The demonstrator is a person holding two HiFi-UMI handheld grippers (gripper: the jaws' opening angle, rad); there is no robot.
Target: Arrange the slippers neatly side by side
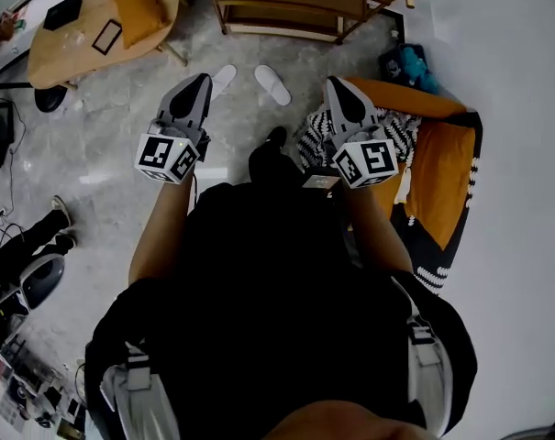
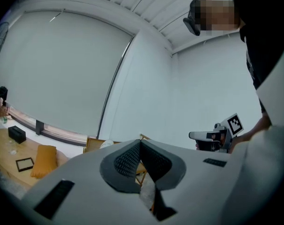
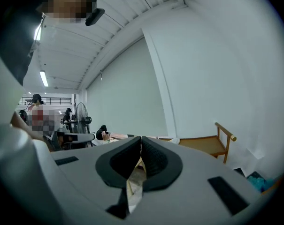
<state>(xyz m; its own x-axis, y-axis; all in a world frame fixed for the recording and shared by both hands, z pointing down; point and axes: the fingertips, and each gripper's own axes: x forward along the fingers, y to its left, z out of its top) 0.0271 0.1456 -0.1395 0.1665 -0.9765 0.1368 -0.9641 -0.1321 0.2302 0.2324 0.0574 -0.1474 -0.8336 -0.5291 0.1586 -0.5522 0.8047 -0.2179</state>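
Two white slippers lie on the grey floor in the head view, toes spread apart in a V: the left slipper (image 1: 224, 77) and the right slipper (image 1: 273, 85). My left gripper (image 1: 202, 80) hovers just left of the left slipper and hides part of its edge; its jaws are shut on nothing. My right gripper (image 1: 333, 83) is held to the right of the right slipper, apart from it, also shut and empty. In the left gripper view the left gripper (image 2: 140, 142) points up at the room, as does the right gripper (image 3: 141, 138) in its own view; neither shows a slipper.
A wooden shelf (image 1: 295, 7) stands just beyond the slippers. A wooden table (image 1: 84, 35) with an orange cushion (image 1: 141, 7) is at the far left. An orange floor cushion (image 1: 442, 168) with a patterned blanket (image 1: 398, 134) lies at right. Dark shoes (image 1: 38, 232) sit at left.
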